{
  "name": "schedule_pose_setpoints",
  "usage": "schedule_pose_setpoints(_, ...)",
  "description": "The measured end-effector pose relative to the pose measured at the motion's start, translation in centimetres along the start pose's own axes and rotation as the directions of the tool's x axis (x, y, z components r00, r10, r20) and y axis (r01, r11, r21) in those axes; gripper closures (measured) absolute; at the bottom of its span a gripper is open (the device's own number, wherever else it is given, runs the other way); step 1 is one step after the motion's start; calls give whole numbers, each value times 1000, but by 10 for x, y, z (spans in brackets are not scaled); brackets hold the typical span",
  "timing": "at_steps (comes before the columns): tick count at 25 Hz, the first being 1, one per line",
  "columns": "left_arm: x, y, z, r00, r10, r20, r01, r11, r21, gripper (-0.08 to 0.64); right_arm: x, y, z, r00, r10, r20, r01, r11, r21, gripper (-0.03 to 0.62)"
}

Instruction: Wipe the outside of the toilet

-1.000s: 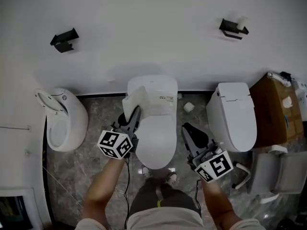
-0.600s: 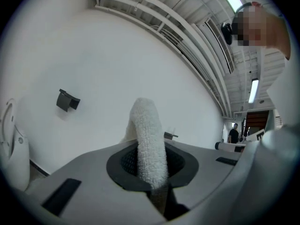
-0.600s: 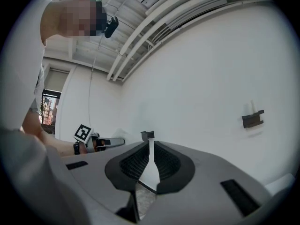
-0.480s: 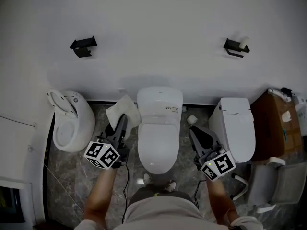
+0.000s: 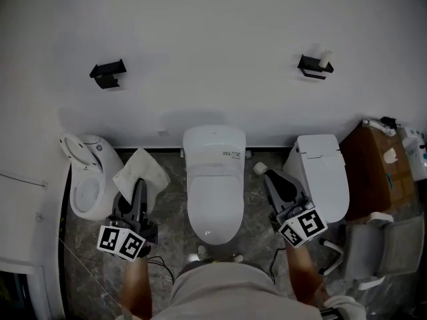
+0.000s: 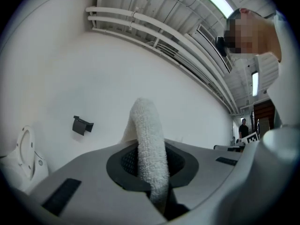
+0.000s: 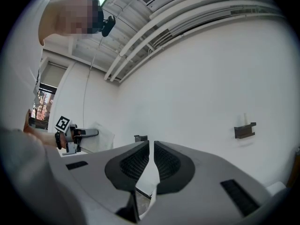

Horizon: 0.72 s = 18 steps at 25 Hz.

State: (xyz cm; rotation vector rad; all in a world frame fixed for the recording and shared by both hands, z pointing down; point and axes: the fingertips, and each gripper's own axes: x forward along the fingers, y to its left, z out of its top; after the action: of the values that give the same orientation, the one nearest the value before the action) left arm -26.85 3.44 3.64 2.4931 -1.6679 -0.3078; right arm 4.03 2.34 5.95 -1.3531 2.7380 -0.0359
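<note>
Head view: the toilet (image 5: 213, 182) stands against the wall, lid down, between two other white fixtures. The left gripper (image 5: 139, 185) holds a white cloth (image 5: 140, 167) out to the toilet's left, above the stone floor (image 5: 170, 209) and clear of the bowl, so no wiping contact exists yet. The likely slip-up is that the loose spread of cloth touches the floor or the left-hand fixture (image 5: 87, 179) on its way in, dirtying the wiping face. Both forearms reach forward and down, one on each side of the toilet, the left one angled further outward. The right gripper (image 5: 268, 177) hangs beside the toilet's right flank, apart from it.

Left gripper view: the jaws are clamped on a thick fold of cloth (image 6: 147, 139) that rises between them. Only that fold is pinched, so hard rubbing could probably drag it free.

Right gripper view: the right gripper (image 7: 151, 161) has its jaws almost closed, with only a thin slit between them and nothing in it. It points at the wall, so a careless swing might knock the porcelain.
</note>
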Motion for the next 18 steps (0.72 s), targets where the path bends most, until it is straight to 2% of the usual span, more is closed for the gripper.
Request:
schedule_pose_setpoints(5, -28, 3, 5, 998, 55, -10, -54, 992, 113, 502, 5, 3, 3, 1000, 5, 8, -5, 1000, -4, 538)
schedule_pose_setpoints(14, -53, 12, 16, 996, 84, -7, -83, 990, 112, 502, 8, 0, 2, 999, -24, -25, 23, 999, -38, 538)
schedule_pose_setpoints(18, -59, 20, 14, 993, 117, -8, -115, 985, 130, 502, 7, -1, 7, 999, -52, -1, 52, 997, -55, 538)
